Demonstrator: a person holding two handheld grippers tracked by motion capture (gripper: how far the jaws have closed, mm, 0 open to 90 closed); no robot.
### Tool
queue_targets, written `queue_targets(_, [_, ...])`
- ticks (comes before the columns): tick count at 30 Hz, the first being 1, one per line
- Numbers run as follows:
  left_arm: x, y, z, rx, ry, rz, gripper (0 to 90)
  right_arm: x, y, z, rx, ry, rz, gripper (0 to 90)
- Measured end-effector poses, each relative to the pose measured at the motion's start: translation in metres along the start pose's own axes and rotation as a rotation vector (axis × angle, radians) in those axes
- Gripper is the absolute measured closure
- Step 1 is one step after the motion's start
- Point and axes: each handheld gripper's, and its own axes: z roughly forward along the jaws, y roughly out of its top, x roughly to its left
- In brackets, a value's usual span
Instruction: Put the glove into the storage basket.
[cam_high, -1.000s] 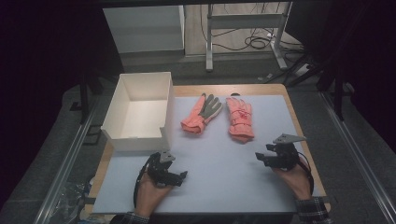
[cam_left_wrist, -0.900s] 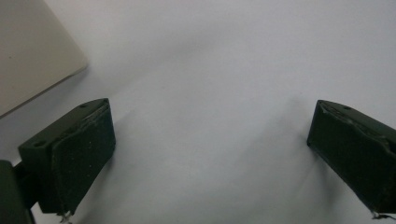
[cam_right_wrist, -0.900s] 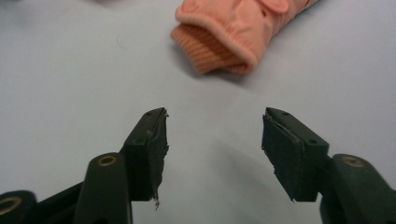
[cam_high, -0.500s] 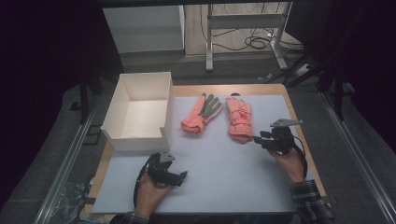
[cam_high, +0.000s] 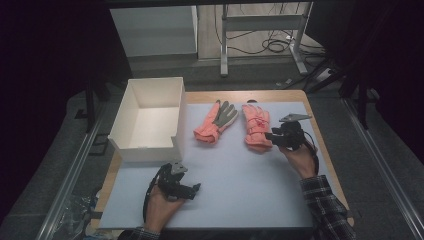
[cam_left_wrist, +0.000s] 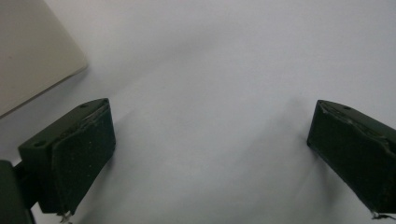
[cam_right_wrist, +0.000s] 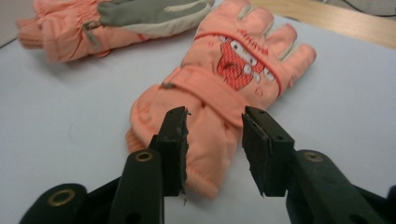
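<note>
1. The right tongs (cam_high: 270, 135) are hovering at the cuff of the right glove (cam_high: 256, 125), jaws part open after narrowing a moment ago, with nothing pinched yet.
2. The left tongs (cam_high: 196, 188) are resting on the near left of the mat (cam_high: 240, 190), jaws wide apart and holding nothing.
3. The right glove is lying flat at the mat's far middle, fingers pointing away; the left glove (cam_high: 216, 122) is lying just to its left, not touching it.
4. The box (cam_high: 150, 117) is sitting at the far left, well clear of the gloves; nothing is blocking the right tongs' way.
5. The right gripper view is showing the cuff (cam_right_wrist: 205, 158) between the jaws and a red patch (cam_right_wrist: 233, 67) on the glove's back.
6. The left gripper view is showing bare mat and the box's corner (cam_left_wrist: 32, 51).
</note>
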Motion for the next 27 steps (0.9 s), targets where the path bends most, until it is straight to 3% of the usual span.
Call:
queue_targets(13, [0.0,0.0,0.0,0.005,-0.001,0.006,0.9,-0.01,0.028,0.032,-0.006,-0.013,0.031,44.7])
queue_targets(24, [0.0,0.0,0.0,0.005,-0.001,0.006,0.9,-0.006,0.03,0.052,0.015,-0.018,0.013,43.0])
queue_targets(27, [0.0,0.0,0.0,0.005,-0.001,0.006,0.9,0.0,0.033,0.053,0.008,0.001,0.009,43.3])
